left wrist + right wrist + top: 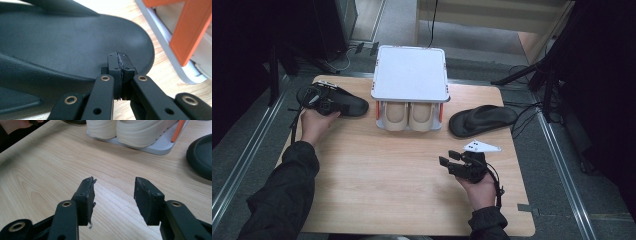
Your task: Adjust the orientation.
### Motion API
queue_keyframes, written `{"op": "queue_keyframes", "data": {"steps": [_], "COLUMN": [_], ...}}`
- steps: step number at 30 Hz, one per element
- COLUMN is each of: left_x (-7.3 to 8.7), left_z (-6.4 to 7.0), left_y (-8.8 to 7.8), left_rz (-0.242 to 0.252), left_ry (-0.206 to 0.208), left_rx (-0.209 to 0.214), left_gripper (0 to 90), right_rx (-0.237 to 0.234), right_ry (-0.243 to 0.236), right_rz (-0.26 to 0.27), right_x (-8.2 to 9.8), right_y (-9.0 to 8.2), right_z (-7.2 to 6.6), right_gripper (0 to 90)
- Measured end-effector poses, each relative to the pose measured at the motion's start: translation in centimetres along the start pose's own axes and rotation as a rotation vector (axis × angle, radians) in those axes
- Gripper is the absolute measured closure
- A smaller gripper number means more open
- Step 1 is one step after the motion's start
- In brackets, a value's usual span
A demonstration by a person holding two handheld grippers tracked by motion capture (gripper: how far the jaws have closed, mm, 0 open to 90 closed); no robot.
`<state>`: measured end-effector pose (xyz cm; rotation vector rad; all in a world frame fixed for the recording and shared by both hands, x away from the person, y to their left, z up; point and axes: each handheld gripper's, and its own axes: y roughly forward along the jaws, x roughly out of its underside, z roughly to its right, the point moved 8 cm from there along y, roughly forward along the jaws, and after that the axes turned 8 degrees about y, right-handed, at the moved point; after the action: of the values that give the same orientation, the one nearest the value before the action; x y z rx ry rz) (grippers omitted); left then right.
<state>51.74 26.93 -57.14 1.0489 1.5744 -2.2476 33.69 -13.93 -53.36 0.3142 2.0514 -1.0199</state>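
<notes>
The left gripper (119, 65), jaws pressed together with nothing between them, sits over the heel of the left sandal (343, 101) at the table's (402, 170) far left. A rack (410, 75) holding 2 beige shoes (409, 116) separates it from the right sandal (482, 119). The right gripper (113, 195) hovers wide, empty, near that sandal.

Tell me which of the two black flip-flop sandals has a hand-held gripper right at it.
The black flip-flop sandal at the table's far left; the left hand-held gripper sits over it, jaws shut. The other black sandal lies untouched right of the rack.
</notes>
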Motion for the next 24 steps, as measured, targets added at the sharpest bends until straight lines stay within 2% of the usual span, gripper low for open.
{"op": "queue_keyframes", "data": {"steps": [13, 15, 24], "left_x": [1.0, 1.3, 3.0], "left_z": [0.2, 0.3, 0.5], "left_y": [-0.6, -0.9, -2.2], "left_rz": [0.01, 0.0, -0.002], "left_ry": [-0.012, 0.0, -0.029], "left_rx": [0.017, 0.017, 0.04], "left_gripper": [90.0, 90.0, 90.0], "right_rx": [-0.008, -0.012, -0.033], "right_ry": [-0.005, -0.01, -0.028], "right_rz": [-0.007, -0.01, -0.025], "right_x": [-0.1, -0.2, -0.6], "right_y": [0.3, 0.5, 1.4], "right_z": [-0.1, -0.2, -0.8], "right_gripper": [51.1, 51.2, 51.2]}}
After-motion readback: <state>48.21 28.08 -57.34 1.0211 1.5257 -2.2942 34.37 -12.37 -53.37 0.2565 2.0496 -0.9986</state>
